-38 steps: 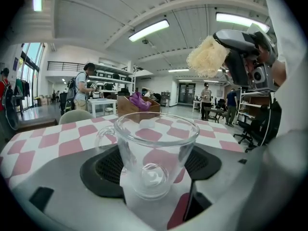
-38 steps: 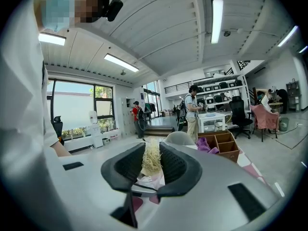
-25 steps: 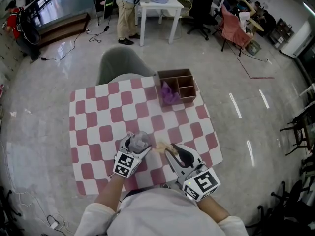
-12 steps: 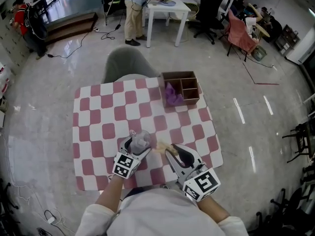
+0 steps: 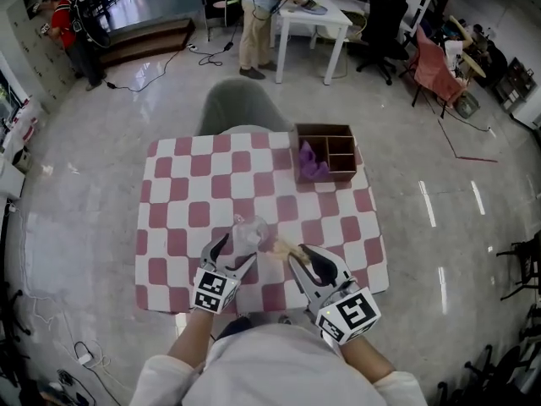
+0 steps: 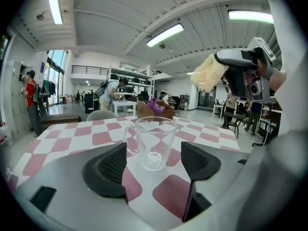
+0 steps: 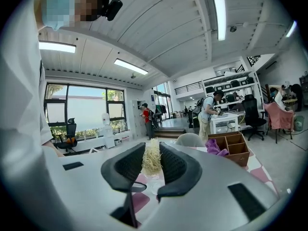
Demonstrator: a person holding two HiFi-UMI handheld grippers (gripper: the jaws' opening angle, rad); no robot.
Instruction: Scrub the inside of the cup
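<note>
The clear cup [image 5: 251, 231] stands upright near the bench's [image 5: 182, 184] front edge between the spread, non-touching left tongs [image 6: 153, 163], while the right tongs [image 7: 152, 170] pinch a pale fibrous scrubber [image 5: 280, 246] just outside its rim, so the inside seemingly remains to be scrubbed.

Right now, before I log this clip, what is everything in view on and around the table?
cup: one, clear glass, upright near the table's front edge
scrubber: one, pale yellow, held up to the cup's right
tablecloth: one, pink-and-white checks, over the table
box: one, brown, with compartments, at the table's far right corner
cloth: one, purple, in the box's left compartment
chair: one, grey, at the table's far side
white table: one, in the background, a person bent over it
left tongs: jaws apart, one on each side of the cup, touching neither side
right tongs: shut on the scrubber
</note>
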